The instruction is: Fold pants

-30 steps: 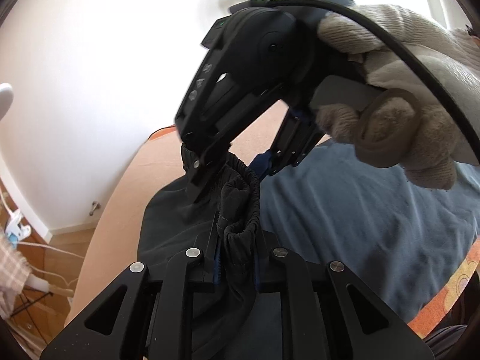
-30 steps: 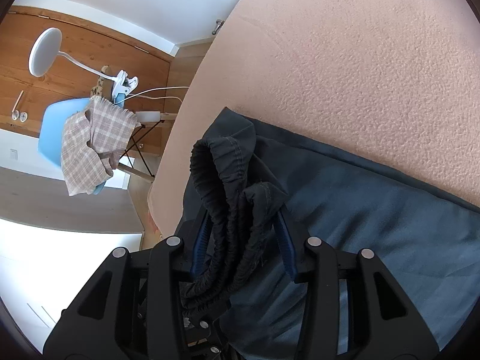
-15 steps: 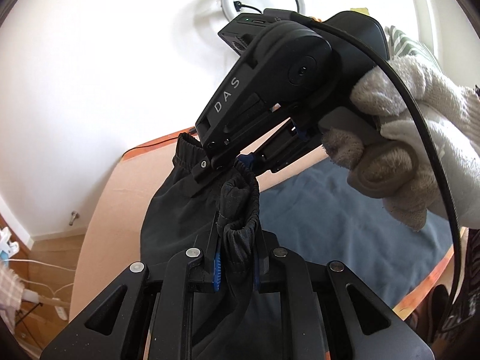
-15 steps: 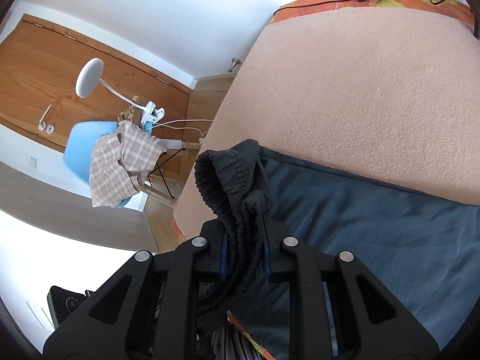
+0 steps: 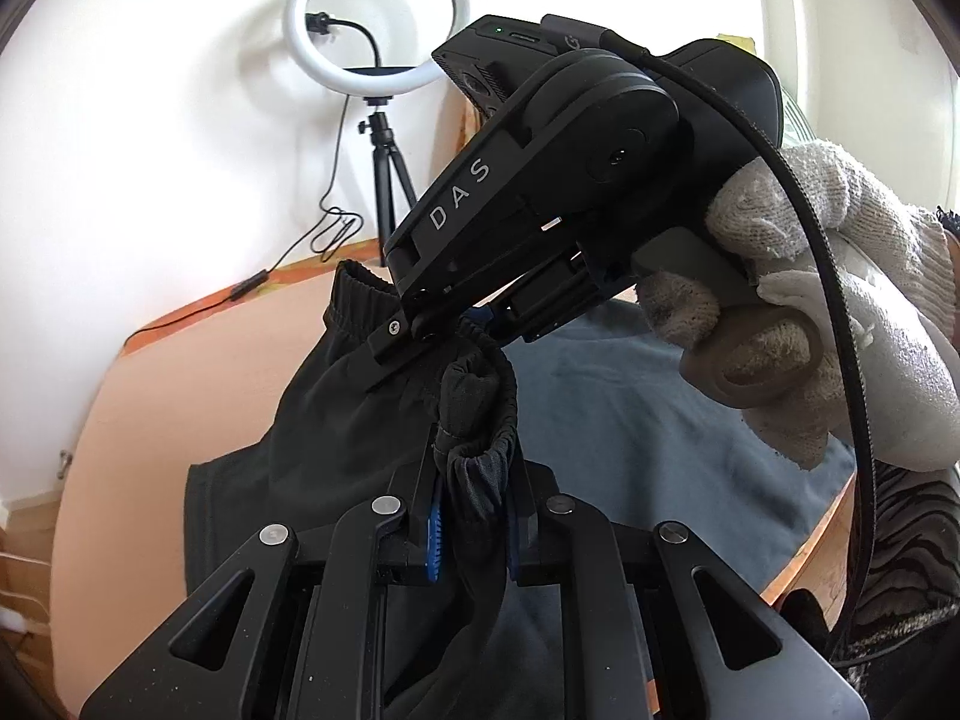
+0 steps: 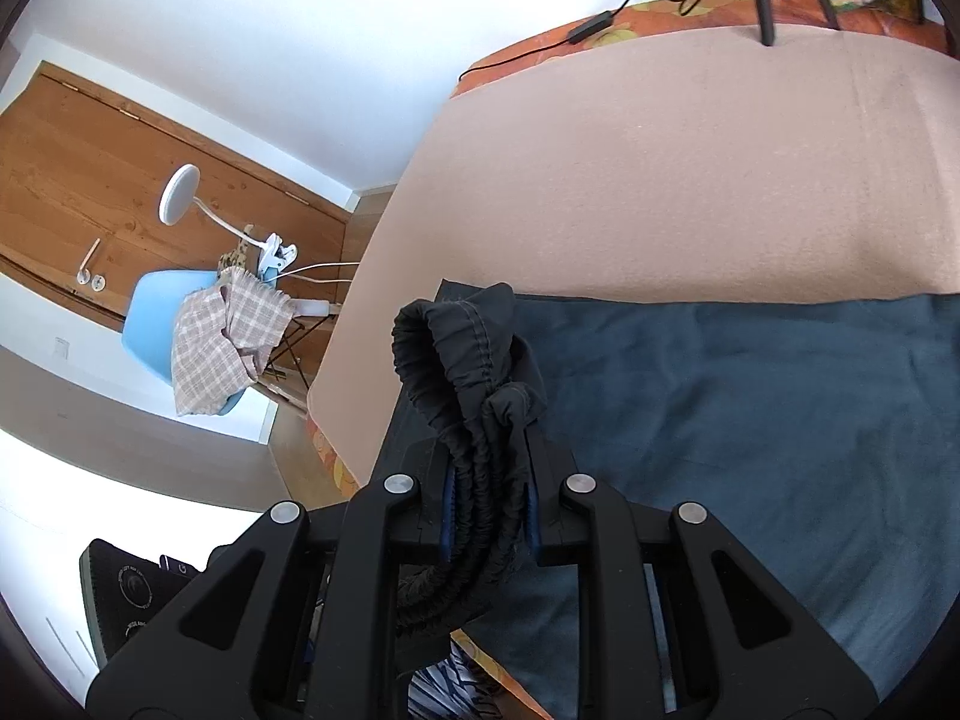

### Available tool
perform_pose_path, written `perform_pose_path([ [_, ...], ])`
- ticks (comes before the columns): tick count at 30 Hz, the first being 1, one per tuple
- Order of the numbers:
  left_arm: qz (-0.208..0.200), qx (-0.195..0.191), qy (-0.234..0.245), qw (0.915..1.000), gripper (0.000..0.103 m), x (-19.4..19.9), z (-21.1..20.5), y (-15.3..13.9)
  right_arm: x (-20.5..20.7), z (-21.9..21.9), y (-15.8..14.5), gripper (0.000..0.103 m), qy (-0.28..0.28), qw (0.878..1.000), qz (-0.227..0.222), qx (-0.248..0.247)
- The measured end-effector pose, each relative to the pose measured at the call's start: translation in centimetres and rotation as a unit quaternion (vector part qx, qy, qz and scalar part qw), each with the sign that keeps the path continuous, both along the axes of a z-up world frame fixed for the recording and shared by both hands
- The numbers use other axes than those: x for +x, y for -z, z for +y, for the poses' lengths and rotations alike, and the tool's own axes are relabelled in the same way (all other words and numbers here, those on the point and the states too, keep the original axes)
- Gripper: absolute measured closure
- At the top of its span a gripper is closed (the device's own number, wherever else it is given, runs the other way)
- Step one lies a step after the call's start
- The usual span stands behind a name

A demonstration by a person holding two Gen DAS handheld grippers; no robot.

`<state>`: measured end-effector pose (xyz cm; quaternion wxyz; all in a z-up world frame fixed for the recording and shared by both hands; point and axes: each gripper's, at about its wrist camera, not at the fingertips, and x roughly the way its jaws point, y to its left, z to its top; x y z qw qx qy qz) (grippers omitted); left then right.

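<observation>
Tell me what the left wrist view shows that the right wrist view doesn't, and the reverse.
Only the left wrist view: the ring light on its tripod, the right gripper from outside, and the gloved hand holding it.
Only the right wrist view: the blue chair draped with checked cloth, the desk lamp and the wooden door.
Both: the dark pants with their elastic waistband pinched in that view's own gripper, the left gripper included, over the blue sheet and the peach blanket.

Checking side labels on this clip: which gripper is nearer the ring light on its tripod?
Right. In the left wrist view the right gripper sits ahead, between the left gripper and the ring light at the wall; both grip the pants' waistband.
</observation>
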<state>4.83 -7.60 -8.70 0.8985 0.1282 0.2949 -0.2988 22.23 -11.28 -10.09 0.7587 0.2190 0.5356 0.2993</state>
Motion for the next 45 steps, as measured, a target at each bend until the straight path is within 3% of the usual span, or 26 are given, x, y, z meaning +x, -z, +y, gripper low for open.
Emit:
perform_pose_path([
  [22, 0.018, -0.055, 0.073, 0.9957, 0.090, -3.3, -11.0, 0.1, -7.0, -15.2, -1.1, 0.085, 0.074, 0.997, -0.016, -0.032],
  [32, 0.036, -0.053, 0.130, 0.9894, 0.089, -3.4, -17.4, 0.8, -10.3, -22.4, -0.1, 0.085, 0.123, 0.992, -0.005, -0.042],
  [35, 0.045, -0.057, 0.147, 0.9866, 0.082, -3.2, -18.5, 0.8, -11.1, -24.7, 0.3, 0.085, 0.141, 0.989, -0.003, -0.037],
  [39, 0.064, -0.077, 0.150, 0.9837, 0.058, -3.3, -17.4, 0.3, -12.4, -27.4, 0.8, 0.085, 0.160, 0.987, -0.001, -0.032],
  [45, 0.083, -0.113, 0.076, 0.9872, 0.052, -1.6, -11.4, -0.6, -14.1, -30.9, 2.0, 0.085, 0.184, 0.982, 0.008, -0.028],
])
